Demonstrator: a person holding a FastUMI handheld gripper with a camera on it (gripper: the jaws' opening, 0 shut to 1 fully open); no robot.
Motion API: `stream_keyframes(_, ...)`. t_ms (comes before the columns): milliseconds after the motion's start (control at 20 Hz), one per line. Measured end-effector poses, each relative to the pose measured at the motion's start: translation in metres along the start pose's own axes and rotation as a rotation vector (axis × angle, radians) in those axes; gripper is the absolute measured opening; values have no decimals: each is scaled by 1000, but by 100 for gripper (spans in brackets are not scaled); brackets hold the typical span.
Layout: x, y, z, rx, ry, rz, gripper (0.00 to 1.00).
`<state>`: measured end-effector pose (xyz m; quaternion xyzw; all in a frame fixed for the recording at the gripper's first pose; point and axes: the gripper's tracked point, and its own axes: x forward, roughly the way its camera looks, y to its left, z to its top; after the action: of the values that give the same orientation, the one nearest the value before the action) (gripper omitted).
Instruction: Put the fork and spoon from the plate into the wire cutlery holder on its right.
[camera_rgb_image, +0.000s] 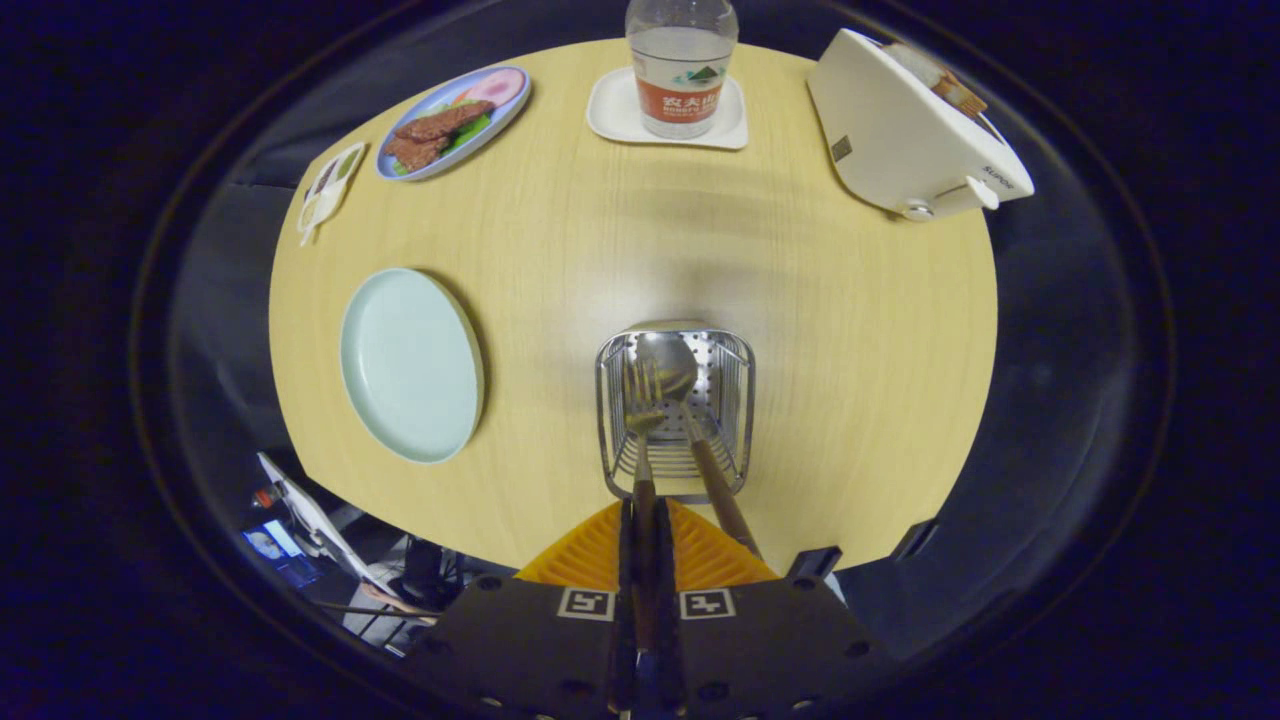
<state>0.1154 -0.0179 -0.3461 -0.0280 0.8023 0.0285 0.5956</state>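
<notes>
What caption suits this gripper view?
Gripper clamps the fork over the wire cutlery holder; spoon already inside, plate emptied.

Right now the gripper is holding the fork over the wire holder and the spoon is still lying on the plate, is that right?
Not quite. The spoon is already in the wire holder, leaning on its near rim; the plate is bare. The rest holds: the gripper view shows the gripper shut on the fork, its tines over the holder.

- Gripper (645, 535) at lower centre, fingers closed on the fork (644, 420) handle.
- Fork head and spoon (672, 368) inside the wire cutlery holder (738, 400), mid-frame.
- Empty plate (410, 365) at its left.
</notes>
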Motion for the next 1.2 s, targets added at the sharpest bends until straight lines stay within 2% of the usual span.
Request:
stream_keyframes(200, -8, 6, 8, -14, -106, 14, 13)
stream_keyframes(300, -13, 13, 5, -6, -162, 39, 20)
stream_keyframes(350, -15, 17, 4, 0, -189, 50, 27)
stream_keyframes(400, -15, 18, 1, 11, -218, 56, 38)
stream_keyframes(700, -30, 46, -19, 113, -399, 99, 74)
stream_keyframes(800, -44, 58, -25, 101, -507, 90, 81)
stream_keyframes(1000, -87, 78, -38, 65, -764, 17, 92)
stream_keyframes(1200, -135, 102, -60, 33, -989, -30, 96)
